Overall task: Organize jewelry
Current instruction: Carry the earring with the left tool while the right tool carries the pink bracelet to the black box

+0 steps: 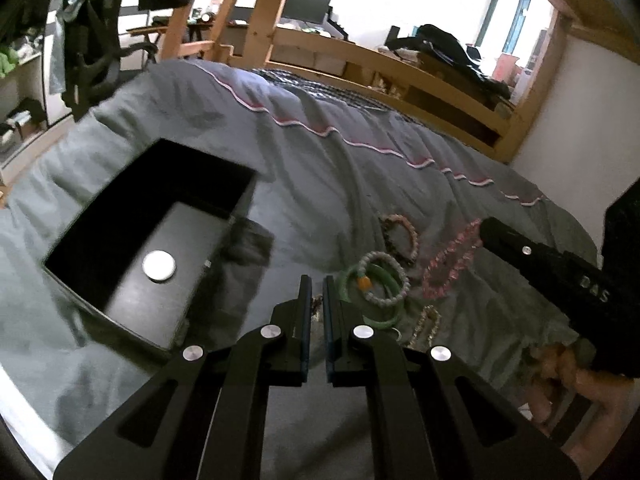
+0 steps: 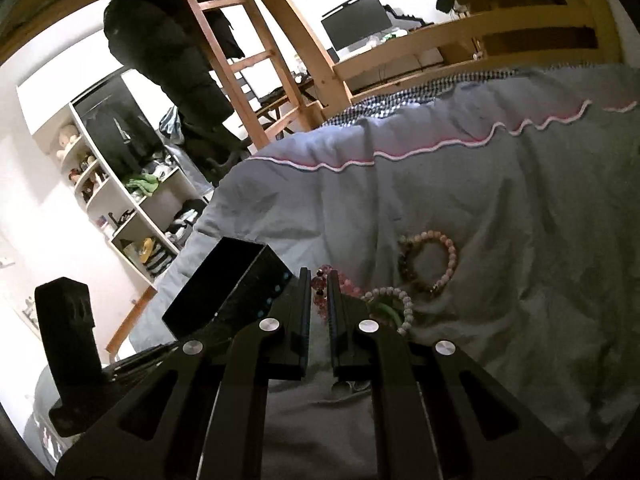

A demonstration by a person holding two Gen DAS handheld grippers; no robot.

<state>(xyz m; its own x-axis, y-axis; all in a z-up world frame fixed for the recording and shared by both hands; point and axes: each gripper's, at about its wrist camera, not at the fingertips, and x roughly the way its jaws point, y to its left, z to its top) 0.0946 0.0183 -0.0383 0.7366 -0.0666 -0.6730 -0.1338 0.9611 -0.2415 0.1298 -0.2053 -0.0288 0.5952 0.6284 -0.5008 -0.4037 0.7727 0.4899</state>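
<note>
A black open jewelry box (image 1: 148, 236) lies on the grey quilt (image 1: 320, 168), left of several bracelets. A green bangle (image 1: 384, 304), a pale bead bracelet (image 1: 386, 278), a pink bead bracelet (image 1: 452, 260) and a brown-pink one (image 1: 402, 236) lie together. My left gripper (image 1: 317, 284) is nearly shut, just left of the bangle, over a thin chain; whether it grips the chain is unclear. My right gripper (image 2: 319, 280) is nearly shut around the pink bead bracelet (image 2: 320, 292). The box (image 2: 232, 284) stands to its left.
A wooden bed frame (image 1: 400, 68) and ladder (image 2: 240, 52) border the bed. White shelves (image 2: 132, 208) stand at the left. A black chair (image 1: 96, 40) and a desk with a monitor (image 1: 308, 0) are beyond. The right gripper's body (image 1: 560, 280) reaches in from the right.
</note>
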